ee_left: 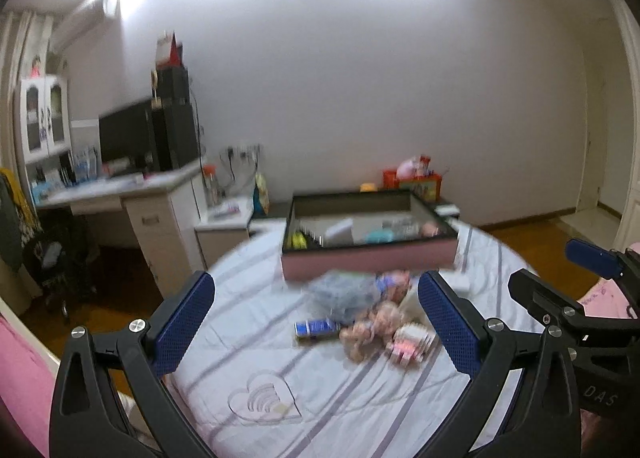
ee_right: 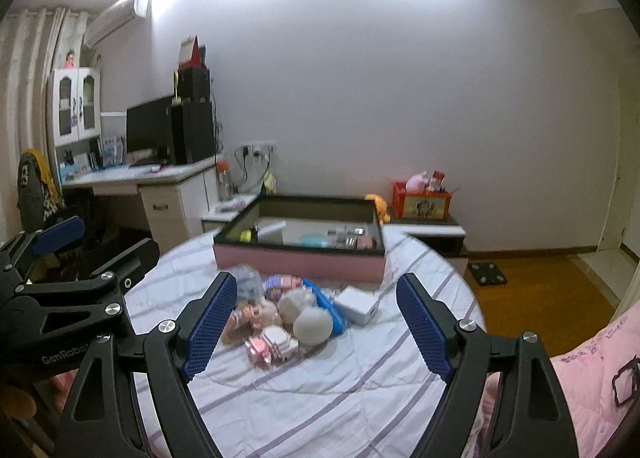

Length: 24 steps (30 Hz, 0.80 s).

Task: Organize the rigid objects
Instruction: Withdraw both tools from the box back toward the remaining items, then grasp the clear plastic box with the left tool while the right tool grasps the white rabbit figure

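A pile of small things lies on the striped bed sheet (ee_right: 320, 398): a white box (ee_right: 358, 304), two pale round balls (ee_right: 312, 324), a doll (ee_right: 256, 314) and a pink-white block toy (ee_right: 272, 342). The left wrist view, which is blurred, also shows a small blue box (ee_left: 318, 329) and a clear bag (ee_left: 344, 292). Behind the pile stands a pink box with a dark rim (ee_right: 300, 262), with several items inside. My left gripper (ee_left: 316, 278) and right gripper (ee_right: 317, 278) hover side by side short of the pile, both open and holding nothing.
A white desk (ee_right: 160, 177) with a monitor and a cabinet stands at the left, a nightstand (ee_right: 228, 213) beside it. A red box (ee_right: 422, 201) sits on a low cabinet at the back. A scale (ee_right: 486, 274) lies on the wooden floor. A pink quilt (ee_right: 592, 370) is at right.
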Motion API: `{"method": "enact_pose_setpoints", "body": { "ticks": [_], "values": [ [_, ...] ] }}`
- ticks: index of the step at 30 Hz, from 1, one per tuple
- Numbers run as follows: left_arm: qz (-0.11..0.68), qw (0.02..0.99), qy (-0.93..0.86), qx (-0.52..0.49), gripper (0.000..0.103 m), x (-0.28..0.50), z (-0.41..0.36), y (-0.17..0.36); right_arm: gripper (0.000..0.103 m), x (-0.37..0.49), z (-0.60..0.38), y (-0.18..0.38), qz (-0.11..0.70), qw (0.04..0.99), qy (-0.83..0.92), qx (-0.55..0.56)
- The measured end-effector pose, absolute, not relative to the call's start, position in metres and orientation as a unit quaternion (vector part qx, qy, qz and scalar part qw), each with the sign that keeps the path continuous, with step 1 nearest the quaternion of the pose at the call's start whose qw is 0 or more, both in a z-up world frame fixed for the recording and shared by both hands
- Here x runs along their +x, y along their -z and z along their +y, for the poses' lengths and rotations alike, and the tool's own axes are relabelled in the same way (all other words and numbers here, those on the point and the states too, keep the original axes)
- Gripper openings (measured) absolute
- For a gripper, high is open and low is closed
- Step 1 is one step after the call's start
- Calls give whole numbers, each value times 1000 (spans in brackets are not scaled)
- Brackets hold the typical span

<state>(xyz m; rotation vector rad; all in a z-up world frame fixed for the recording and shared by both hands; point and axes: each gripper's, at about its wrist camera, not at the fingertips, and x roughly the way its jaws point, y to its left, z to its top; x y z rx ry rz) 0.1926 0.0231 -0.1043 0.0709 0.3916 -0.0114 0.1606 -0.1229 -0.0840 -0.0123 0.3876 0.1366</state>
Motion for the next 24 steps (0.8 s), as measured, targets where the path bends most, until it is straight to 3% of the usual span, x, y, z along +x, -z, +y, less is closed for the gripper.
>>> {"method": "enact_pose_setpoints", "body": {
  "ticks": [8, 21, 24],
  "values": [
    [297, 955, 14, 2, 103, 243, 40, 167, 83, 215, -117, 144, 281, 958, -64, -3],
    [317, 948, 12, -9, 103, 281, 53, 179, 83, 291, -129, 189, 379, 919, -95, 62],
    [321, 947, 14, -9, 103, 287, 51, 180, 70, 297, -127, 189, 385, 915, -106, 62]
  ]
}}
